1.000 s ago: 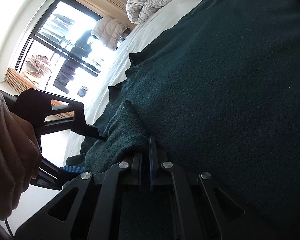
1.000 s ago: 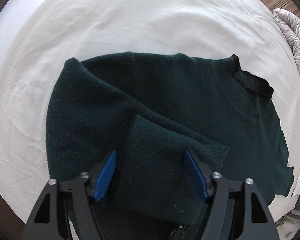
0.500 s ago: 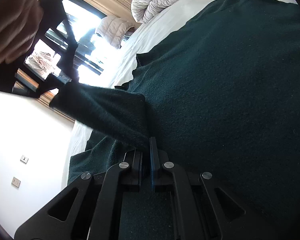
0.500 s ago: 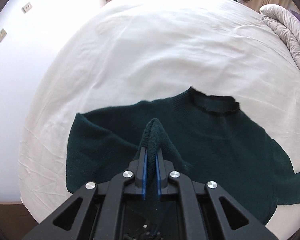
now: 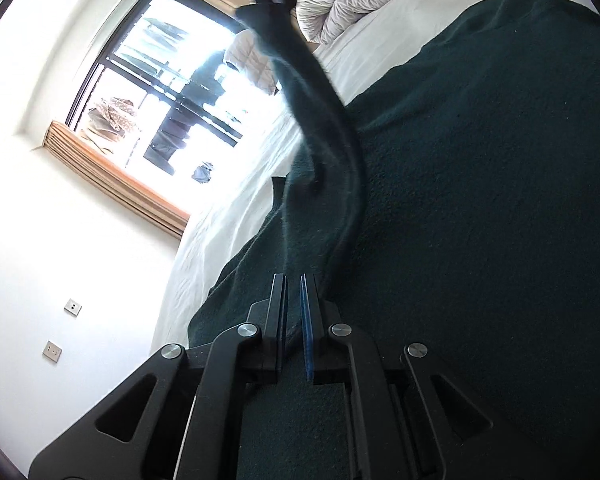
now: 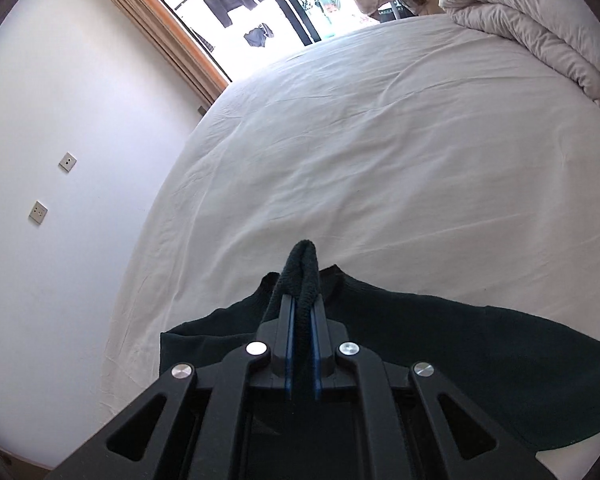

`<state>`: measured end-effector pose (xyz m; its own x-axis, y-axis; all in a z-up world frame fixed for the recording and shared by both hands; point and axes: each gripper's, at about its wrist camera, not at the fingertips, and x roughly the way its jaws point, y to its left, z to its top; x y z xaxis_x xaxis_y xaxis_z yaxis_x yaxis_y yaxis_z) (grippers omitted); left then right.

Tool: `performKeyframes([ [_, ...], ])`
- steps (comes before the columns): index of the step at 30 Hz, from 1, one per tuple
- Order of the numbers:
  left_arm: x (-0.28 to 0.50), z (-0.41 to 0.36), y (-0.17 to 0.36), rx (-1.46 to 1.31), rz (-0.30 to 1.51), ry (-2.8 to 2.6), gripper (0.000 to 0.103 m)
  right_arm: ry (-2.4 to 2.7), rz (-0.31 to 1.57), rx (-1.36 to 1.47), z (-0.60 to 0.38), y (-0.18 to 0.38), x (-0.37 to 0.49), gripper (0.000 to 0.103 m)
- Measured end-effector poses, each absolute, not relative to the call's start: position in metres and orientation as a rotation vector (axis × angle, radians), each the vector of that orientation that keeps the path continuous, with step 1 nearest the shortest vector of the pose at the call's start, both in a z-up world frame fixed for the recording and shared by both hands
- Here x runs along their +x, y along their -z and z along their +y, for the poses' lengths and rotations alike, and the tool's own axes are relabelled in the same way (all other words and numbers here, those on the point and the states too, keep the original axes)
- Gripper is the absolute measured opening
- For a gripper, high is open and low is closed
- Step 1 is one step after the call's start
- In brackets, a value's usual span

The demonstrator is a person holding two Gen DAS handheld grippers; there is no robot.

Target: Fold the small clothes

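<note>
A dark green knit sweater (image 5: 480, 200) lies spread on the white bed sheet (image 6: 380, 160). My right gripper (image 6: 302, 300) is shut on the sweater's sleeve cuff (image 6: 305, 264) and holds it up in the air. In the left wrist view that sleeve (image 5: 320, 112) stretches from the body up to the right gripper at the top edge. My left gripper (image 5: 294, 280) rests low on the sweater near the sleeve's base, its jaws nearly closed with a narrow gap; whether cloth is between them is hidden.
A bunched pale duvet (image 6: 540, 28) lies at the far right of the bed. A window with a wooden sill (image 5: 112, 176) and a white wall with two sockets (image 6: 38, 212) are to the left. The bed edge runs along that wall.
My right gripper closed on the sleeve cuff and lifted it high, pulling the sleeve taut. My left gripper's jaws parted slightly and stayed low on the sweater.
</note>
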<state>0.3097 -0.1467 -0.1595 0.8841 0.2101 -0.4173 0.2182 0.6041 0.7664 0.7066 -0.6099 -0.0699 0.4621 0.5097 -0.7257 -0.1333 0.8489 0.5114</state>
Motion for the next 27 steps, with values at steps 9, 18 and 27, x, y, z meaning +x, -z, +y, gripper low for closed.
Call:
performKeyframes([
  [9,0.323,-0.087,0.124,0.755,0.554,-0.055,0.007,-0.325,1.088,0.658,-0.652,0.145,0.698,0.008],
  [18,0.376,-0.056,0.124,0.529,0.79,-0.053,0.007,-0.198,1.167,0.913,-0.69,0.209,0.677,0.044],
  [27,0.358,-0.063,0.137,0.545,0.769,-0.093,0.007,-0.256,1.123,0.891,-0.679,0.209,0.669,0.049],
])
